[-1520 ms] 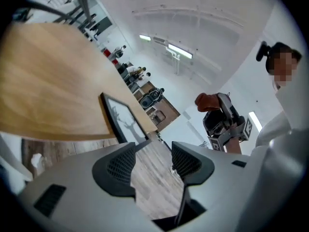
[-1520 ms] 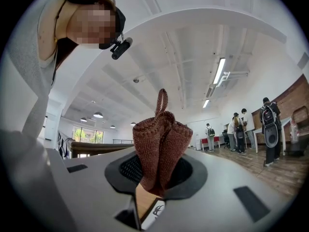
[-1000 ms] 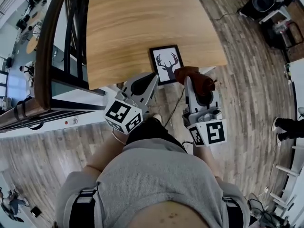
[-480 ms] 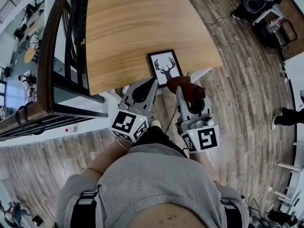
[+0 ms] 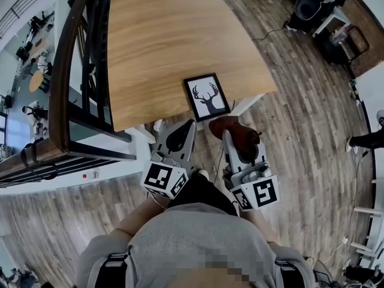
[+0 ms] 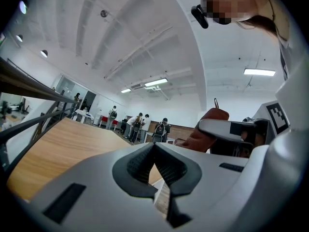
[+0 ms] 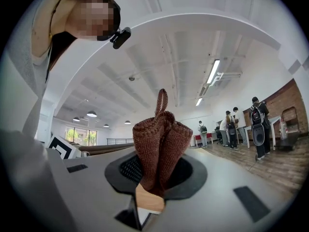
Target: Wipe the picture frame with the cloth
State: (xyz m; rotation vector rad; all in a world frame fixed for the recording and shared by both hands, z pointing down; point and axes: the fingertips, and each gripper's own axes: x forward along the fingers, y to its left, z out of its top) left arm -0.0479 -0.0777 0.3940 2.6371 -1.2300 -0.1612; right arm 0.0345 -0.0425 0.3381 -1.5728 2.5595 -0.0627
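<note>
**Clerk:** Setting to be entered first: open hall, plank floor point(image 5: 300, 107), pale wooden counter point(image 5: 162, 35) set against a dark railing point(image 5: 63, 71).

**Keeper:** Entered. The task's thing?

**Clerk:** Picture frame point(image 5: 207, 96), black border, stag print. It is laid flat at the counter's near edge, close to the right corner.

**Keeper:** Handling?

**Clerk:** It is judged stiff, light and probably glazed, so fragile at the face. It is likely to slide on smooth wood when rubbed. It is best steadied at the border or a corner, not on the print.

**Keeper:** And the cloth?

**Clerk:** Cloth point(image 7: 159, 144), brown knit with a hanging loop. It is soft and limp, and is expected to fold under pressure. It is clamped as a bunch in the fingers of the right gripper point(image 5: 227, 134), with the bulk standing out past the tips. It is near the frame and not touching it.

**Keeper:** The other tool?

**Clerk:** Left gripper point(image 6: 154, 147). Its fingers are closed together and nothing is held.

**Keeper:** Obstructions?

**Clerk:** Both grippers are held off the counter, above the floor, so only the counter's edge lies between cloth and frame. The railing is well to the left. People with backpacks point(image 6: 137, 122) are well apart in the background, and so is some furniture point(image 5: 315, 5) at the far right.
</note>
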